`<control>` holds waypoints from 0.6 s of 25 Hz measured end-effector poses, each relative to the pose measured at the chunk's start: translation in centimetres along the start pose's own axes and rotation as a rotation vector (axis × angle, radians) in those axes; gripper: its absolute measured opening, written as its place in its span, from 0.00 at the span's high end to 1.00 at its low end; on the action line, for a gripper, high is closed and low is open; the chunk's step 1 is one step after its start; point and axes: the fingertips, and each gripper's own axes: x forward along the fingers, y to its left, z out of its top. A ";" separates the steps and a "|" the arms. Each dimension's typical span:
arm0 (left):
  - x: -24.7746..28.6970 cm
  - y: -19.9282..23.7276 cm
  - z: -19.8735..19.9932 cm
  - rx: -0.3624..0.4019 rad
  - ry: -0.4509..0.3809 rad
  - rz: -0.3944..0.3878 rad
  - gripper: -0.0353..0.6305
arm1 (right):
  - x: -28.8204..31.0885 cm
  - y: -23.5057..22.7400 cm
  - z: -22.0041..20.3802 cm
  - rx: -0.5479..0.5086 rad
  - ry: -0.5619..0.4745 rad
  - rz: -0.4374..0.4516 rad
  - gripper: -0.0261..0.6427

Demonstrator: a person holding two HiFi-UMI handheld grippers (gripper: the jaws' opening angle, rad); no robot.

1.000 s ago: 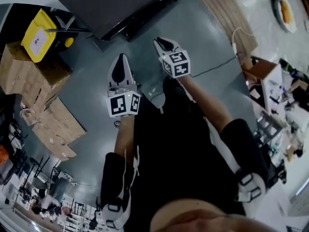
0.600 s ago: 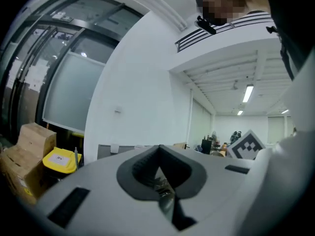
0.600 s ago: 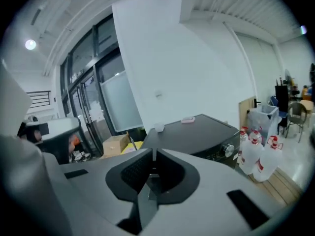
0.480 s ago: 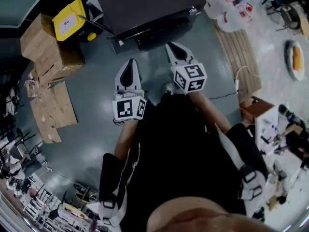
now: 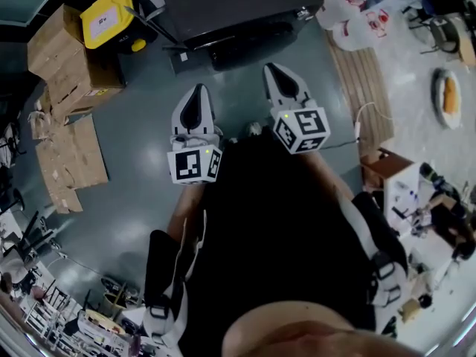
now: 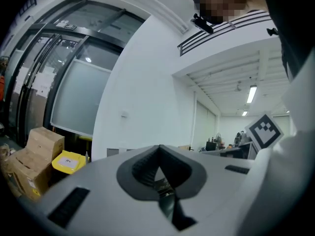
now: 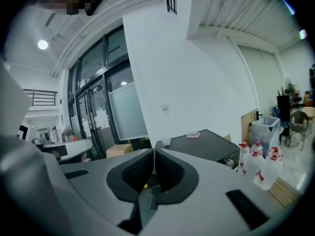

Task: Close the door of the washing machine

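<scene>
The washing machine is a black box at the top of the head view; its dark front faces me, and I cannot tell how its door stands. The machine's flat top also shows in the right gripper view, with small white items on it. My left gripper is held over the grey floor short of the machine, its jaws shut and empty. To its right is my right gripper; its jaws are closing, the tips are together, and nothing is between them. Neither gripper touches the machine.
A yellow box and cardboard boxes stand left of the machine, with flattened cardboard on the floor. Water bottles, a wooden pallet and a cable lie to the right. A small wooden stand is further right.
Both grippers have risen and now point more level towards the machine. The right gripper's jaws have narrowed. The head view has swung, so the machine sits more centred at the top.
</scene>
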 end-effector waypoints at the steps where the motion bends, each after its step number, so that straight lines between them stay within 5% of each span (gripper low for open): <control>1: 0.0 0.1 0.0 -0.001 -0.003 -0.009 0.94 | -0.1 0.4 -0.1 -0.002 -0.002 0.000 0.94; 15: -0.2 4.2 0.1 -0.021 -0.011 -0.044 0.94 | 1.4 5.3 -0.9 -0.032 0.002 -0.004 0.95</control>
